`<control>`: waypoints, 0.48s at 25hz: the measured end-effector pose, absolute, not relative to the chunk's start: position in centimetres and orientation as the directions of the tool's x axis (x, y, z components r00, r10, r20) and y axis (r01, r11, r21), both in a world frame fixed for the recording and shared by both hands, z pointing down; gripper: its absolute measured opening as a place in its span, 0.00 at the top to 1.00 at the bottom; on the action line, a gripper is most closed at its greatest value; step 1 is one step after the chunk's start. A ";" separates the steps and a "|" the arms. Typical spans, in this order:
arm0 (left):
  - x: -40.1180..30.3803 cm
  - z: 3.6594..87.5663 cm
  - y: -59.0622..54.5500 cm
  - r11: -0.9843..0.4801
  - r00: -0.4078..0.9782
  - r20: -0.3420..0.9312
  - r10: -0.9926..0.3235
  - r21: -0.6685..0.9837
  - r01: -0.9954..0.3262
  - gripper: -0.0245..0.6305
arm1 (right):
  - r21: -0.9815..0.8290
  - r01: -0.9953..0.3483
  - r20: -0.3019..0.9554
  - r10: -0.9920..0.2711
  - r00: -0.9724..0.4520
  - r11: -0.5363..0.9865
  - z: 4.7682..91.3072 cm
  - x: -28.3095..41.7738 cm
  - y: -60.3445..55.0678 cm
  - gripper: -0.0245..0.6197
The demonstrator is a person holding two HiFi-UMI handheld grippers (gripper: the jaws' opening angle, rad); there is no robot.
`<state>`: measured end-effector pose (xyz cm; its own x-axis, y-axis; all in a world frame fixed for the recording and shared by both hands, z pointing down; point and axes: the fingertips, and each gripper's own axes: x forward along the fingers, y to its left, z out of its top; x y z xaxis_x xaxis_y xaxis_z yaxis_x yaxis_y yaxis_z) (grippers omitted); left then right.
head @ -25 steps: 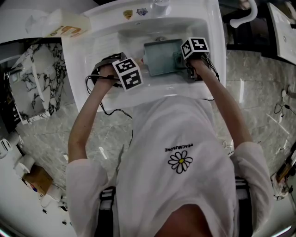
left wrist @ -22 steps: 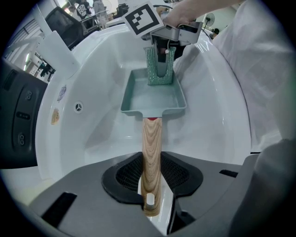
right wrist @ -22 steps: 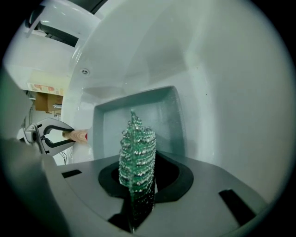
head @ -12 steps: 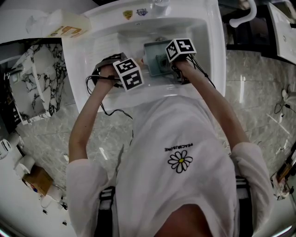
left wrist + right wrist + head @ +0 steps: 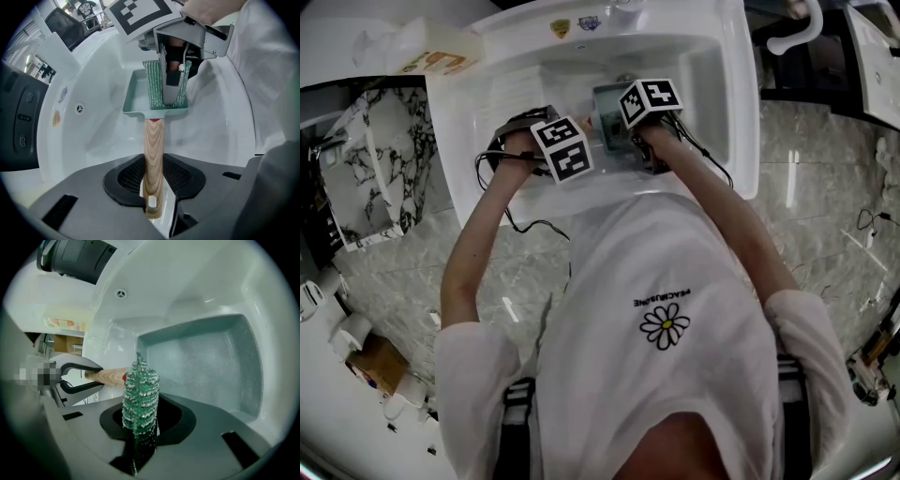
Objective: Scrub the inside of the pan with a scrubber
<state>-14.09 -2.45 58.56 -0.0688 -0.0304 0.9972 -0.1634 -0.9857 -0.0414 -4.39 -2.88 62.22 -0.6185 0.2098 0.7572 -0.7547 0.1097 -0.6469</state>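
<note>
A teal rectangular pan [image 5: 607, 120] lies in the white sink, and its pale inside [image 5: 206, 366] shows in the right gripper view. My left gripper [image 5: 153, 187] points straight down, shut on the pan's wooden handle [image 5: 153, 145]. Its marker cube [image 5: 562, 148] sits at the basin's left. My right gripper [image 5: 140, 427] is shut on a green mesh scrubber [image 5: 139, 394]. The scrubber [image 5: 152, 84] lies against the inside of the pan at the handle end. The right gripper's cube [image 5: 649, 101] hides most of the pan from above.
The white sink [image 5: 727, 103] surrounds the pan, with an overflow hole [image 5: 80, 108] in its far wall. A tissue box [image 5: 441, 52] stands on the counter at the upper left. A marble floor lies on both sides of the person.
My right gripper has slid left across the pan with the scrubber, toward the handle end. The left gripper and the pan handle have stayed put.
</note>
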 end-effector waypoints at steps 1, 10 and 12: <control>-14.1 58.6 -2.5 -0.986 -0.070 0.997 -0.030 -0.041 -0.164 0.77 | -0.643 -0.756 0.761 0.209 -0.614 0.122 62.2 -4.4 -2.9 0.86; -14.1 58.6 -2.8 -0.989 -0.067 0.997 -0.050 -0.058 -0.138 0.77 | -0.634 -0.741 0.770 0.092 -0.632 0.221 59.0 -2.7 -4.8 0.86; -14.2 58.7 -3.2 -0.991 -0.074 0.996 -0.055 -0.064 -0.121 0.77 | -0.627 -0.739 0.772 0.070 -0.632 0.247 58.1 -2.0 -4.8 0.86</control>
<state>-14.22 -3.20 58.67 -0.0743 -0.0553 0.9957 -0.1206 -0.9906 -0.0640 -2.00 -4.81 58.14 -0.6319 0.0705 0.7718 -0.7386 0.2467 -0.6273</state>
